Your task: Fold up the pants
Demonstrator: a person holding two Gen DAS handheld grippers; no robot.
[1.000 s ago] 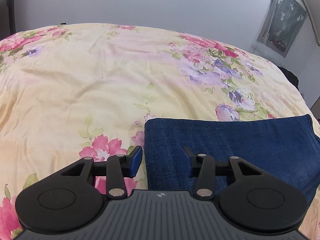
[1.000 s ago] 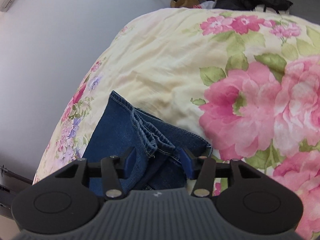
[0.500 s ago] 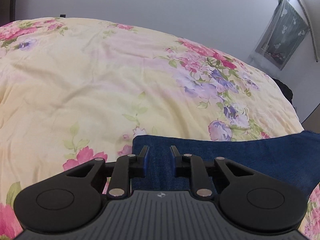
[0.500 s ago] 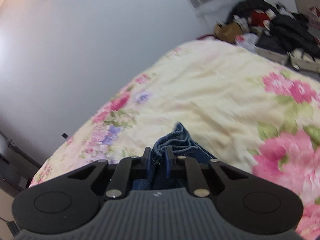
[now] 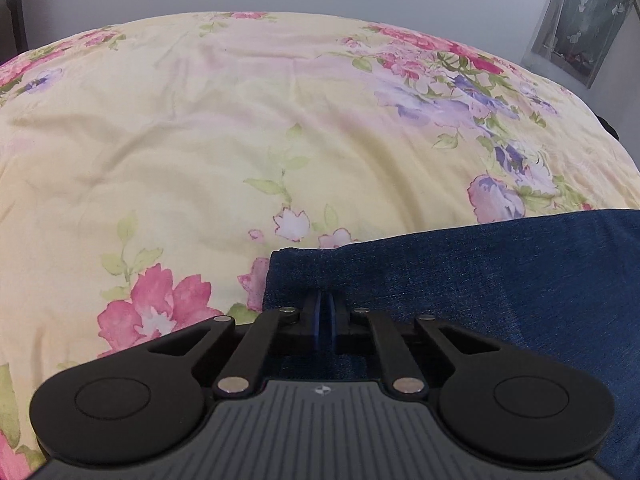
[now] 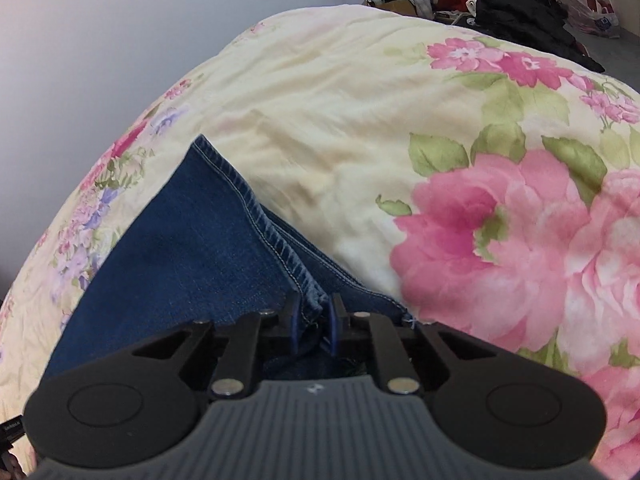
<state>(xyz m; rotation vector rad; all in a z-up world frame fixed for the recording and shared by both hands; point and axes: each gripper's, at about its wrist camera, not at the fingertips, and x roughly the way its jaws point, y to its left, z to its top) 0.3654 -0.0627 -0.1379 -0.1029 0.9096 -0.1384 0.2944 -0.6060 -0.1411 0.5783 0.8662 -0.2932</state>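
pants (image 5: 500, 292): blue jeans are lying on the flowery bed cover (image 5: 224, 140), near its front edge.
left gripper (image 5: 325, 312): its fingers are closing to a narrow gap on a smooth folded edge of the pants, with cloth pinched between them.
right gripper (image 6: 314, 316): its fingers are squeezing the bunched, stitched hem of the pants.
slip risk: the left pinch is looking thin, so the cloth could be sliding out when lifted.
uneven risk: one side pulling harder could be making a crooked fold.
cover risk: the fingers could be catching the bed cover under the pants.

Home bedroom: bed w/ floral quilt (image 5: 224, 128), clothes pile (image 6: 500, 4) in bg.
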